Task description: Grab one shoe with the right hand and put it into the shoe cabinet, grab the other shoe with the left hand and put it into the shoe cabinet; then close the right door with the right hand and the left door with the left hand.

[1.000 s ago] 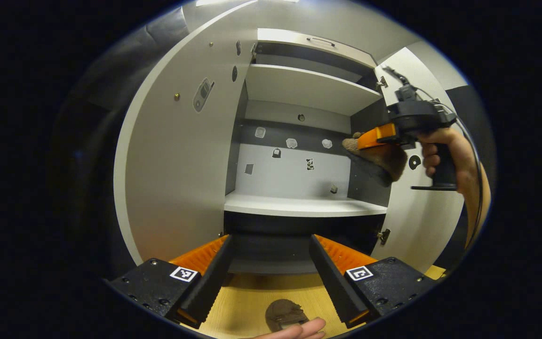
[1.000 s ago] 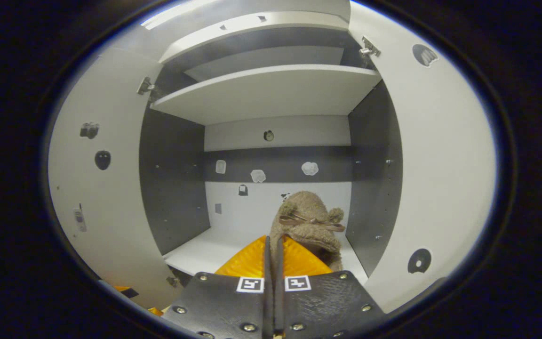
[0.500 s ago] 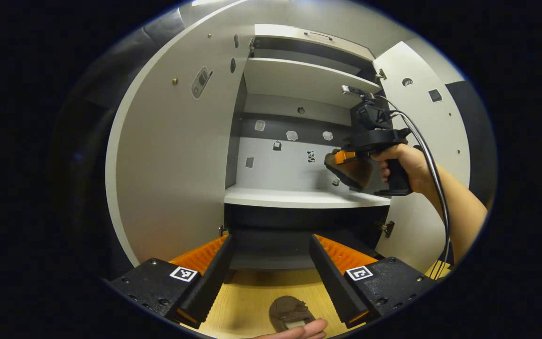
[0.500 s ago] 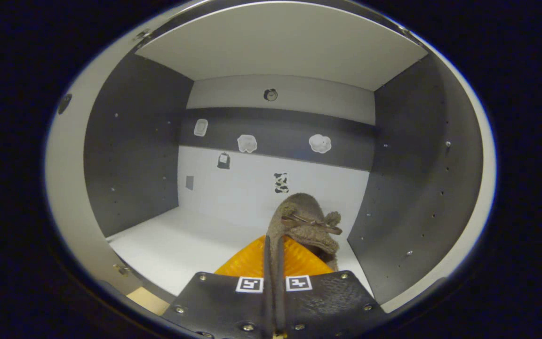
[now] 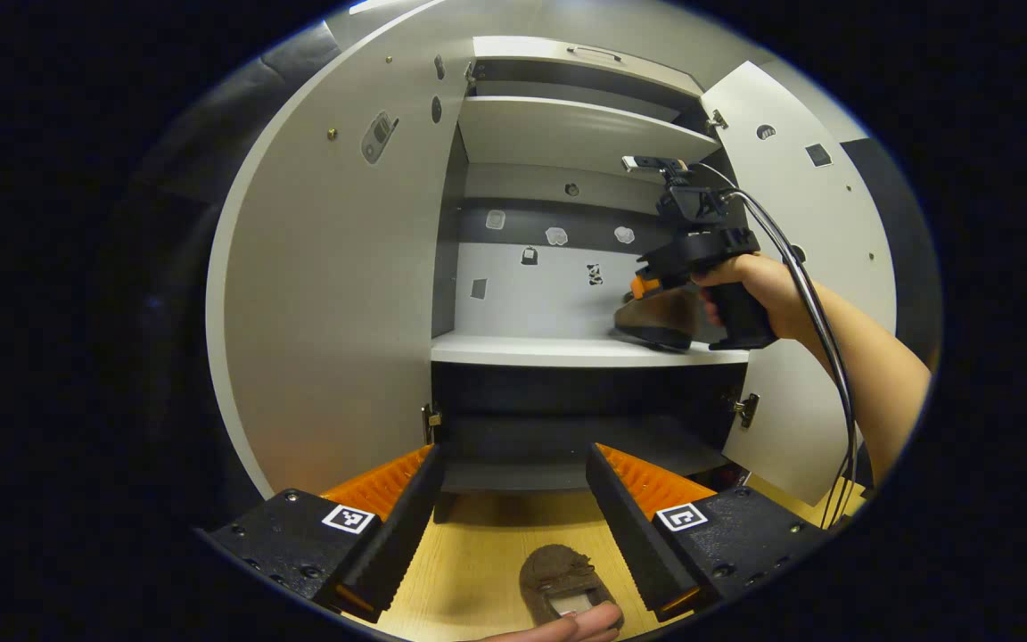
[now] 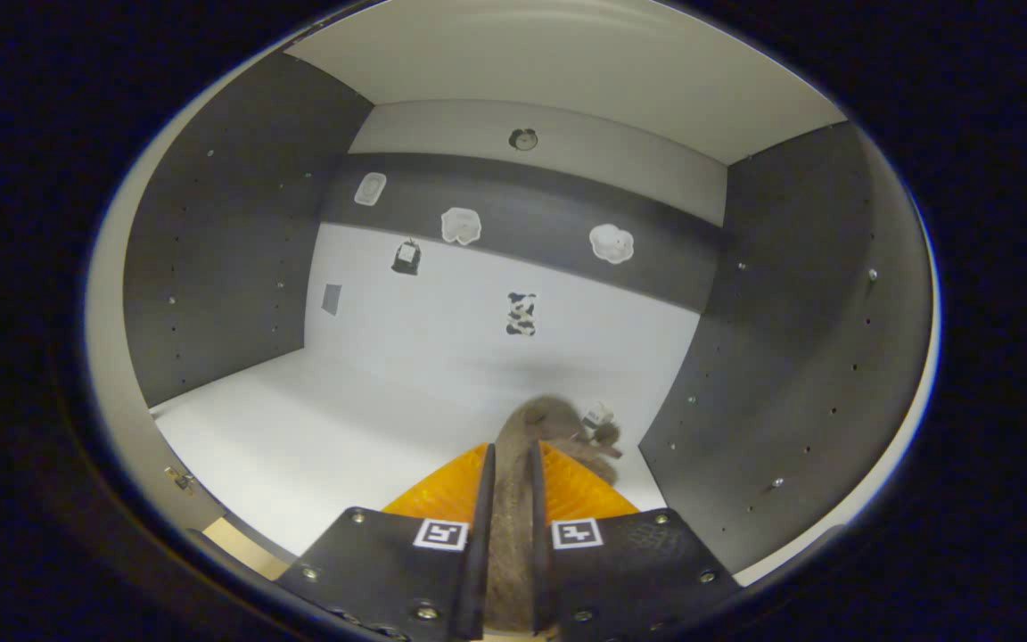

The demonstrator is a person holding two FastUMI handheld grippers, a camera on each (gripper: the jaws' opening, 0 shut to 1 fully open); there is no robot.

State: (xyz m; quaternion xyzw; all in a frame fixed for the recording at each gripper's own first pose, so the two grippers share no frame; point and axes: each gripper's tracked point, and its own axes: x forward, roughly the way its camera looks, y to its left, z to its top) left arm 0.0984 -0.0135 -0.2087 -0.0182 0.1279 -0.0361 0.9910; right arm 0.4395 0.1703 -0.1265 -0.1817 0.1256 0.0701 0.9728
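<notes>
**A:** You're on the first step: the right gripper (image 6: 506,499) is inside the cabinet (image 5: 567,352) with a shoe (image 6: 549,428) between its fingers. The gap looks slightly spread around the shoe's back edge, so I can't say for certain both fingers are pressing. From the left gripper view, that shoe (image 5: 656,316) sits at the right end of the middle shelf (image 5: 522,349), sole on or just above the board.

**B:** So what do you do next?

**A:** Let it settle flat, spread the fingers fully, then draw straight back out the way you came. The shoe is near the right side wall (image 6: 790,357), so don't swing right as you leave. The open shelf to its left is where the second shoe should go.

**B:** And your left gripper?

**A:** The left gripper (image 5: 513,526) is wide open and holding nothing. It hangs low in front of the cabinet, with the other shoe (image 5: 562,580) on the wooden floor (image 5: 478,571) just below and between its fingers, a fingertip (image 5: 567,624) of yours at the shoe's near edge. You'll need to drop down onto that shoe.

**B:** Any edges to mind?

**A:** Both doors stand open: the left door (image 5: 326,294) and the right door (image 5: 799,223). Your right arm crosses in front of the right door, so clear it before you lift on the left side.
</notes>
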